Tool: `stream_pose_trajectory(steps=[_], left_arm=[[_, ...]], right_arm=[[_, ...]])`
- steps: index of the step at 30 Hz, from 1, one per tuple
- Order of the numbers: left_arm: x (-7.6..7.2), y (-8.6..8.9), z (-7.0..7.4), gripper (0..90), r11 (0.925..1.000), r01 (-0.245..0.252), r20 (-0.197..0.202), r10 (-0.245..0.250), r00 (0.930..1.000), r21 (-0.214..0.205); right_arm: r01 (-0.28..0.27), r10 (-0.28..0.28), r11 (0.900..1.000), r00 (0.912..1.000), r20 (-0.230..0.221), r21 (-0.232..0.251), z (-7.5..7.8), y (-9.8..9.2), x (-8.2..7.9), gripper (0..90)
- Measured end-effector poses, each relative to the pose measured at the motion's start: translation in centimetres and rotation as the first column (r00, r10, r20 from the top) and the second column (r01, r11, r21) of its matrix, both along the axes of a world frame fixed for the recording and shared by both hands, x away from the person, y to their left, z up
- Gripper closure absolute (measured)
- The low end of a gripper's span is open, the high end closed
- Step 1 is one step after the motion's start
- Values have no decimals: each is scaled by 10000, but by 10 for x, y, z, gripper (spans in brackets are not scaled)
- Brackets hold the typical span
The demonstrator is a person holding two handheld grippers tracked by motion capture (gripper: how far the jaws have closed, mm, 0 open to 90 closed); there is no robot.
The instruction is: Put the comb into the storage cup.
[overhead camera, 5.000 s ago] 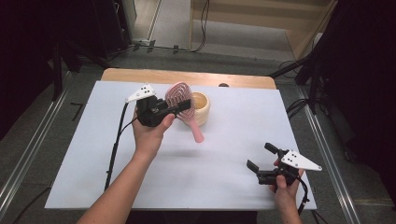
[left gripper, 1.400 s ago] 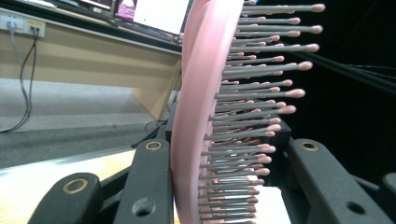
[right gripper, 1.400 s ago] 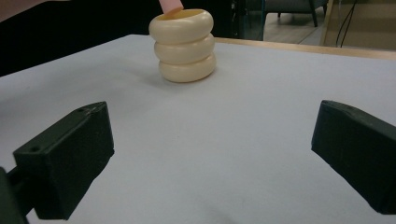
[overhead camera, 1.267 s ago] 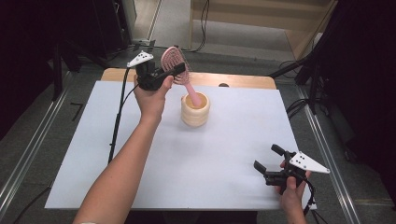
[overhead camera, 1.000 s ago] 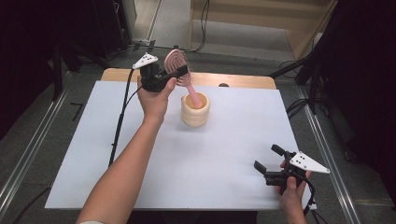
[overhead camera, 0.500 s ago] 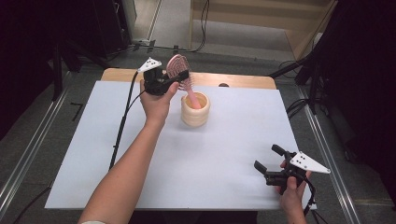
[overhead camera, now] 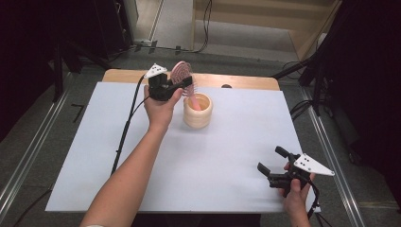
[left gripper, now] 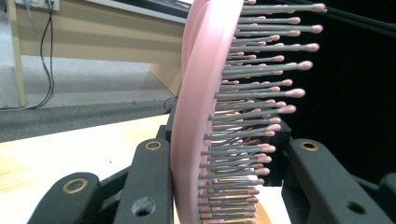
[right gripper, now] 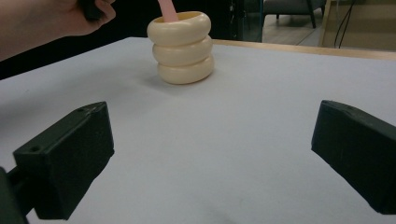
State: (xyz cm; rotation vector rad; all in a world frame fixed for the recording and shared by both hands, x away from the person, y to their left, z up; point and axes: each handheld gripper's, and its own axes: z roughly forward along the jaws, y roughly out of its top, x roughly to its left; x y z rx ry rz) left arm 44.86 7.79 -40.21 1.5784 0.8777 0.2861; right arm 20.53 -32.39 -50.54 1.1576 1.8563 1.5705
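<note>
High view: you hold the left tool (overhead camera: pixel 177 85) just behind the cream ringed holder (overhead camera: pixel 197 110), toward the table's far edge, clamped on the head of the pink hairbrush (overhead camera: pixel 181 74).
Hairbrush: its head stands above the holder and its handle slants down into the holder's mouth; how deep the handle sits inside is hidden.
Left tool grip: in the left gripper view the two jaws flank the brush head (left gripper: pixel 201 116), one on the smooth back, one on the bristle side, so you are pinching springy bristles rather than a firm face.
Right tool: your right tool (overhead camera: pixel 274 164) rests well apart from the holder, at the near right of the white table (overhead camera: pixel 94 142), jaws spread wide with nothing between them.
Risk, tipping: the holder (right gripper: pixel 183 46) looks light and nothing steadies it; if you push the handle sideways against its rim, it could slide or topple.
Risk, slipping: the bristles may give under the jaw, letting the head twist or drop early.
Risk, release: if you let go while the brush leans this far, its heavy head could lever the holder over.
Remedy: bring the brush nearer upright first.
</note>
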Motion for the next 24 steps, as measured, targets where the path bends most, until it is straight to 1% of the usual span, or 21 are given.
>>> stream_pose_trajectory(steps=[5,9,14,18,20,24], left_arm=[[0,-2,-5,651,10000,26,-65,-26,10000,-58],[1,-5,-7,651,10000,36,-47,-36,10000,86],[1,-6,-10,651,10000,72,-89,-72,9999,49],[2,-7,-14,651,10000,69,-179,-69,9998,-1],[3,-7,-15,651,10000,51,-236,-49,9997,64],[3,-8,-19,651,10000,13,-290,-11,9996,54]], right_arm=[[10,-10,10000,10000,-12,4,0,0,0,0],[-8,8,10000,10000,-9,5,0,0,0,0],[-15,15,10000,10000,-1,4,0,0,0,0],[-12,12,10000,10000,-5,5,0,0,0,0],[-17,17,10000,10000,-4,3,0,0,0,0],[-11,11,10000,10000,-7,6,0,0,0,0]])
